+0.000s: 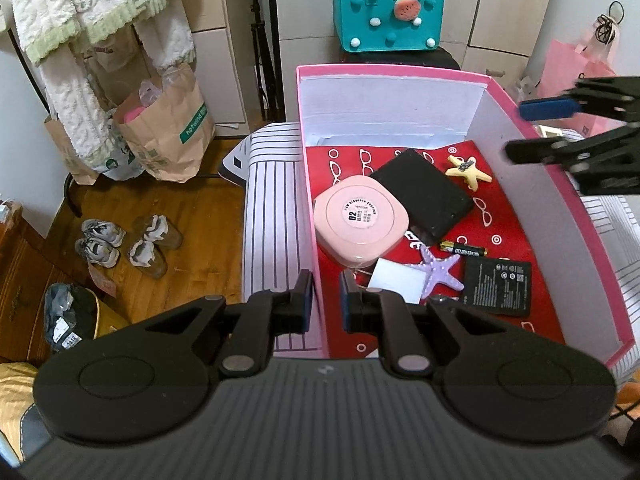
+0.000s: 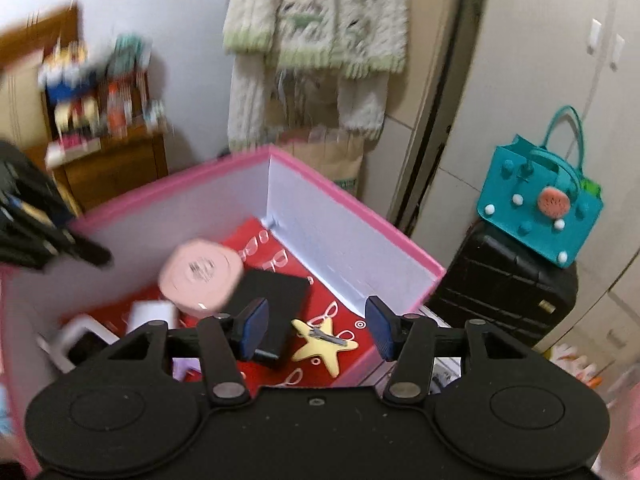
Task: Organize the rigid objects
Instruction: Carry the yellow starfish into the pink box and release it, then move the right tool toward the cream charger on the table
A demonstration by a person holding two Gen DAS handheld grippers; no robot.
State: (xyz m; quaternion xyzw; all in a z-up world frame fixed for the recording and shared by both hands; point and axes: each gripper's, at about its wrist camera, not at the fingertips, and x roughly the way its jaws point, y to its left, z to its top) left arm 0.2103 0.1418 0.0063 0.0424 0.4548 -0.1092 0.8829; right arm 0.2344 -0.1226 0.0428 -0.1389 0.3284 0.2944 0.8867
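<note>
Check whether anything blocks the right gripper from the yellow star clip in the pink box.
Nothing visible does. The right gripper is open and empty above the yellow star clip, which lies uncovered; the black case sits beside it.

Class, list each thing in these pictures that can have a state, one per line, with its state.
Left tool: clamped on the box wall.
Right tool: open, empty.
Box: lidless, holding items.
Pink case: closed, flat.
Yellow star clip: lying flat.
Teal bag: upright, open-topped.
</note>
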